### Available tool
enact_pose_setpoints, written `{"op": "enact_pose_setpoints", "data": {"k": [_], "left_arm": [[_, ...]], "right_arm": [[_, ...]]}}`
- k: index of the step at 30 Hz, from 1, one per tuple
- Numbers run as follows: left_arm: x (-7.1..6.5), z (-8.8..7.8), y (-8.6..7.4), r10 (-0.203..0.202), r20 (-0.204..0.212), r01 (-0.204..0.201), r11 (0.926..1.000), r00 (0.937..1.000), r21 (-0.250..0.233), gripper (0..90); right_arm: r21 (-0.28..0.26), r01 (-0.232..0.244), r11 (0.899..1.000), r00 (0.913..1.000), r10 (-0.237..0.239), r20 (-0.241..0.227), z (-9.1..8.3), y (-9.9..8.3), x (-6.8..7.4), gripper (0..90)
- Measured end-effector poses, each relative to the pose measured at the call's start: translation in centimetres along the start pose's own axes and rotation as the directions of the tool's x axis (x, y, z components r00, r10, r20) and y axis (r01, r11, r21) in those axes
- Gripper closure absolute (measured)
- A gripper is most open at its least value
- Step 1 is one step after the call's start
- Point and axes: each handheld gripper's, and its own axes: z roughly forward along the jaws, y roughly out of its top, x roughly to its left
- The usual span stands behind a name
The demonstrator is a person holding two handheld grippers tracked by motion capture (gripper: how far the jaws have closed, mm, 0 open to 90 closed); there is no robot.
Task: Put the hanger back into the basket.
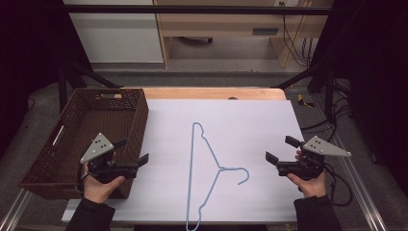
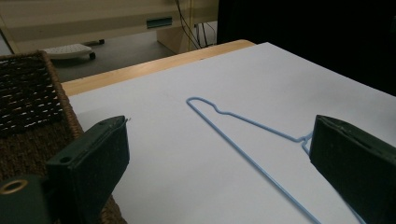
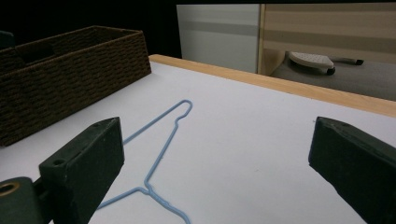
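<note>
Lying flat between both spread, empty grippers, left and right, the thin blue wire hanger is needing a low pinch

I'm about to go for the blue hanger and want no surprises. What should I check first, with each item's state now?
1. Left gripper open, nothing between its jaws: ok.
2. Right gripper open, nothing between its jaws: ok.
3. Blue hanger lies flat on the white sheet, untouched: ok.
4. Hanger's hook free of other things: ok.
5. Brown basket apart from the hanger: ok.
6. Basket's contents: cannot tell.
</note>
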Motion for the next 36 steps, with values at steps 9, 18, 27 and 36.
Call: {"op": "enact_pose_setpoints", "data": {"k": [9, 18, 27, 36], "left_arm": [[-1.8, 0.9, 0.1, 0.021, 0.022, -0.021, 0.9996, 0.9995, 0.018, 5.1], [-4.4, 2.1, 0.1, 0.046, 0.058, -0.048, 0.9978, 0.9973, 0.046, 6.0], [-6.5, 4.1, -0.6, 0.055, 0.102, -0.065, 0.9928, 0.9933, 0.101, 7.3], [-9.1, 6.9, -2.1, 0.073, 0.157, -0.104, 0.9751, 0.9849, 0.196, 8.1]], "right_arm": [[0.021, -0.003, 1.000, 1.0000, 0.003, 0.005, 0.3, -0.2, 0.0, 4.1], [0.034, 0.005, 0.999, 0.9999, -0.006, 0.009, 0.5, -0.2, 0.3, 4.2], [0.049, 0.009, 0.999, 1.0000, -0.009, 0.000, 0.8, -0.3, 0.6, 4.3], [0.069, 0.020, 0.997, 0.9998, -0.020, -0.002, 1.1, -0.5, 0.8, 4.3]]}}
